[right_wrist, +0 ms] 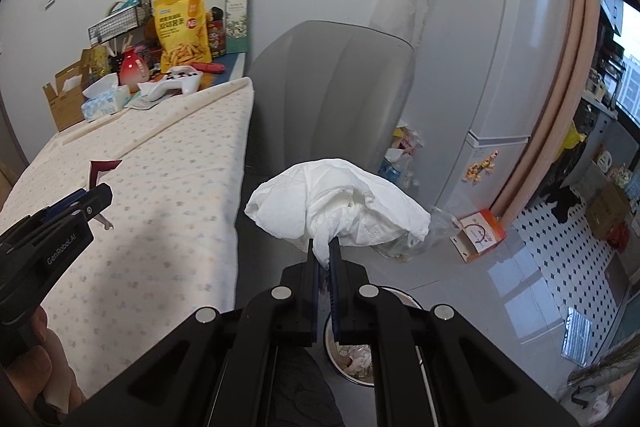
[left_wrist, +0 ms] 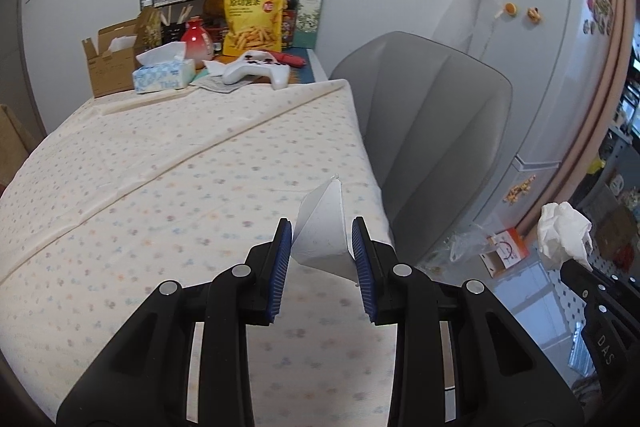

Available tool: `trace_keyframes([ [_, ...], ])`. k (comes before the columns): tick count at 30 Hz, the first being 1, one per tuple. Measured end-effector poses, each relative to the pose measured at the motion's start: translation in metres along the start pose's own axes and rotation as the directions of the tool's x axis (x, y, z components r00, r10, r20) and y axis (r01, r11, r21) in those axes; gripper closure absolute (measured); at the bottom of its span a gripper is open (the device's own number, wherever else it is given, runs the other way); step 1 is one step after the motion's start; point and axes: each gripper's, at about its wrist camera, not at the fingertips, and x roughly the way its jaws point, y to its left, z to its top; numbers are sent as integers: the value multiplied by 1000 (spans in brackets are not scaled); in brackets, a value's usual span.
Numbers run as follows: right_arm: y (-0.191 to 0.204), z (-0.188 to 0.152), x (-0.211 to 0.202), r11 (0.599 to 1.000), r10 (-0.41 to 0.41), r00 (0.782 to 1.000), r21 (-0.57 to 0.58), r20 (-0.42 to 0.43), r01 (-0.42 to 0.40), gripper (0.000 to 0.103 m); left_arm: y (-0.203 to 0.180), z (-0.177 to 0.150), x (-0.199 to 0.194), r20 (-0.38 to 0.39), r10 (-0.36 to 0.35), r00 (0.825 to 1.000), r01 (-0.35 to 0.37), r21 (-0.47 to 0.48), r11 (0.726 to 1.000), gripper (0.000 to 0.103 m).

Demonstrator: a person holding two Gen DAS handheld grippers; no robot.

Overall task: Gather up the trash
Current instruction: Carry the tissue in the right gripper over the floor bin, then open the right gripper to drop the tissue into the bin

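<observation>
Item 1, right gripper: I have it pinched tight on a crumpled white tissue, held in the air off the table edge, above a round bin on the floor that already has paper in it

Item 2, left gripper: fingers part-spread, clamped on a white folded wrapper, red on its far side, above the patterned tablecloth

Handling note: I judge the tissue drop comes first; I would centre it over the bin mouth before letting go, since light paper drifts, and keep the grey chair clear
</observation>
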Motion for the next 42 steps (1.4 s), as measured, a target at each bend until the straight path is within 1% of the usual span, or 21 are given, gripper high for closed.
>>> trace_keyframes([
  [5,-22,-7,13,999,-2,1000,40,-20,2,97,-27,-4,10,-23,-10,1000,11,41,999,72],
  [14,-62,-22,51,996,-1,997,84,-83,8,97,-75,-14,39,-78,-12,997,20,97,995,72],
  [19,-83,-29,69,993,-7,994,112,-105,19,97,-102,-21,58,-114,-12,993,28,138,990,72],
  [24,-106,-35,85,988,-13,992,153,-128,33,97,-134,-29,74,-148,-27,989,56,194,980,72],
  [30,-130,-45,105,978,-20,987,202,-160,53,97,-157,-37,95,-192,-34,981,80,234,969,72],
  [35,-144,-51,122,971,-23,983,230,-184,66,97,-170,-41,105,-207,-34,978,89,262,961,72],
  [39,-151,-53,133,967,-24,979,244,-201,74,92,-178,-42,111,-215,-23,976,84,281,956,72],
  [40,-153,-54,134,965,-26,979,252,-201,77,81,-180,-43,112,-216,-21,976,84,287,954,72],
  [41,-155,-55,134,963,-31,980,255,-198,82,74,-182,-43,113,-218,-21,976,86,293,952,72],
  [42,-157,-55,132,961,-46,980,258,-191,96,63,-185,-45,114,-221,-20,975,87,300,950,72],
])
